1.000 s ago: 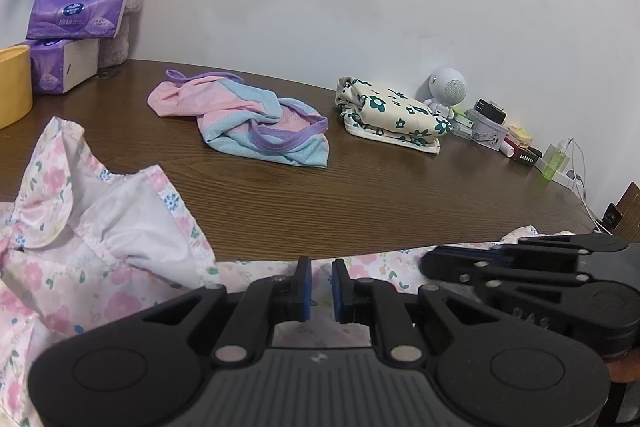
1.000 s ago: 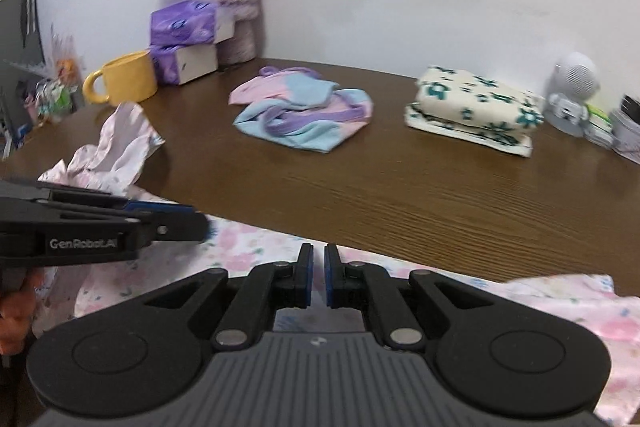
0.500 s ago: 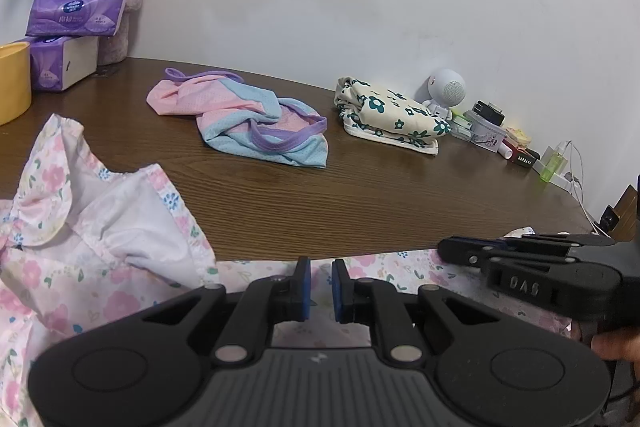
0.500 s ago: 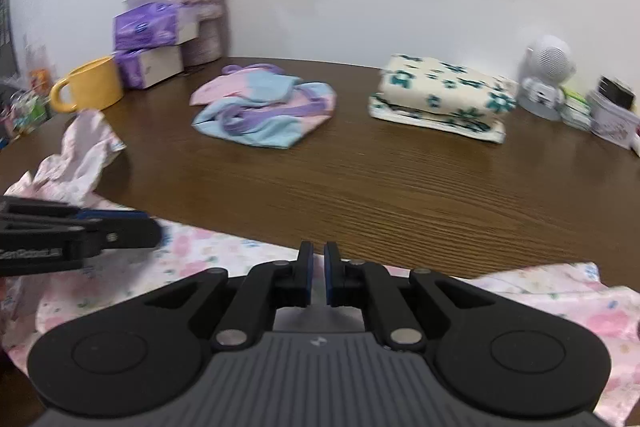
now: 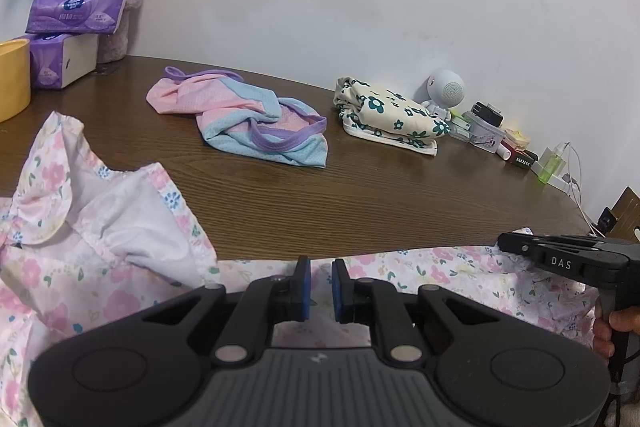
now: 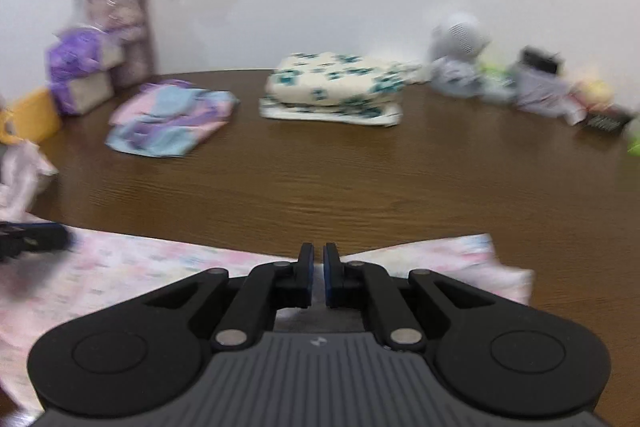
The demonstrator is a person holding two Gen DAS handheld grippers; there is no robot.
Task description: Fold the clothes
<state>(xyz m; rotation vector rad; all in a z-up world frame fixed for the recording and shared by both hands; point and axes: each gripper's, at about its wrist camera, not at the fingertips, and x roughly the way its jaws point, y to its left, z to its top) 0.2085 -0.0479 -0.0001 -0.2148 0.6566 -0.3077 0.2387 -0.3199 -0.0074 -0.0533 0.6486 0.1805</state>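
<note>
Pink floral garment (image 5: 100,267) spread along the near edge of a brown table (image 5: 360,195). Left gripper (image 5: 319,281) and right gripper (image 6: 316,277) both pinched on its hem (right view blurred). Folded clothes (image 5: 384,115) farther back.

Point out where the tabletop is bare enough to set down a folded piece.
Bare wood lies between the floral garment in front and the pink-blue garment and folded cream bundle behind. Crowded: tissue packs far left, small clutter far right.
</note>
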